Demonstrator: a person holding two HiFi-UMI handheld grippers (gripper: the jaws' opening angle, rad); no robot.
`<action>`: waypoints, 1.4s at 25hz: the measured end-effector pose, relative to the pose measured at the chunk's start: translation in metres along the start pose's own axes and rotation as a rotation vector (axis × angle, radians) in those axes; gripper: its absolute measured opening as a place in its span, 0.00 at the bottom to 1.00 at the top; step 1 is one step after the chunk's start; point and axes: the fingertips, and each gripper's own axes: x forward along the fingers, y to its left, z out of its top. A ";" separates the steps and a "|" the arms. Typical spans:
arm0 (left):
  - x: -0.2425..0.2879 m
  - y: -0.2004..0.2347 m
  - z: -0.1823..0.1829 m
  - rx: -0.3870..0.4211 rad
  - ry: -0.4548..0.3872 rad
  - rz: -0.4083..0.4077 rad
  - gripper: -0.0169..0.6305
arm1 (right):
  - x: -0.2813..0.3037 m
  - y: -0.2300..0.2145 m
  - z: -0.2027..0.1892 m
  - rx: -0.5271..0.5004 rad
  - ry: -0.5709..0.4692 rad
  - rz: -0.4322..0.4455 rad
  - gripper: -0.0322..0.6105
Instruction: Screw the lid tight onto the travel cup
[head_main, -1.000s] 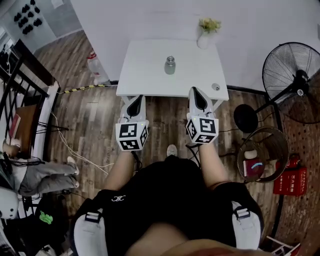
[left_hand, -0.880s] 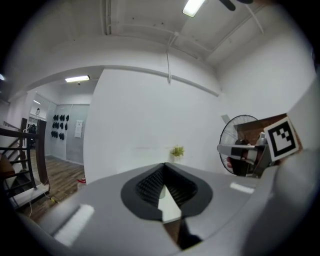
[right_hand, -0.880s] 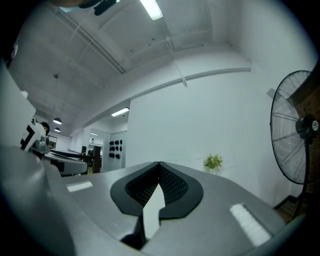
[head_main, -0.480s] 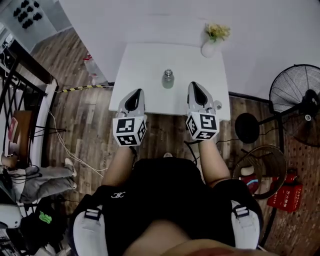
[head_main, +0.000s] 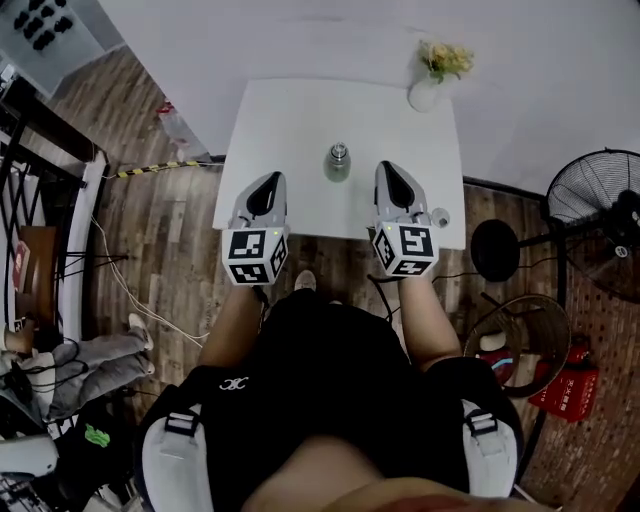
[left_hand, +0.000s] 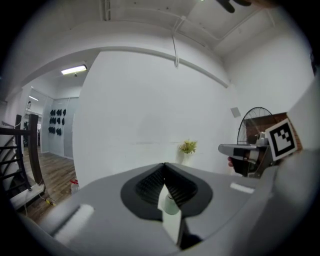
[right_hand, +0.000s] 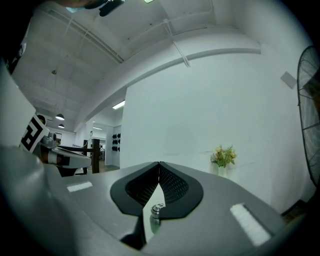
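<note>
The travel cup (head_main: 338, 162), small and grey with a metallic top, stands upright near the middle of the white table (head_main: 290, 120). A small round lid-like piece (head_main: 440, 217) lies by the table's front right corner. My left gripper (head_main: 269, 181) hovers over the front edge, left of the cup, shut and empty. To the cup's right, my right gripper (head_main: 388, 170) is likewise shut with nothing in it. In the left gripper view the jaws (left_hand: 164, 166) meet, with the cup (left_hand: 171, 205) beyond them. The right gripper view shows closed jaws (right_hand: 159, 165) and the cup (right_hand: 156, 216) ahead.
A white vase with flowers (head_main: 432, 82) stands at the table's back right corner. A standing fan (head_main: 600, 220) and a round basket (head_main: 522, 345) are on the wood floor at the right. A bottle (head_main: 172, 122) and a cable (head_main: 150, 170) lie left of the table.
The person has stepped toward the table. Both grippers have moved forward from before the table's front edge to over it, either side of the cup. Both stayed shut.
</note>
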 end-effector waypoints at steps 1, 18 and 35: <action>0.007 0.004 0.000 0.006 -0.004 -0.003 0.11 | 0.005 -0.003 -0.001 0.000 0.000 -0.001 0.06; 0.091 0.003 -0.086 0.047 0.128 -0.306 0.32 | 0.078 0.002 -0.078 0.029 0.207 0.172 0.38; 0.170 -0.027 -0.178 0.081 0.288 -0.578 0.47 | 0.134 0.000 -0.177 -0.036 0.469 0.179 0.38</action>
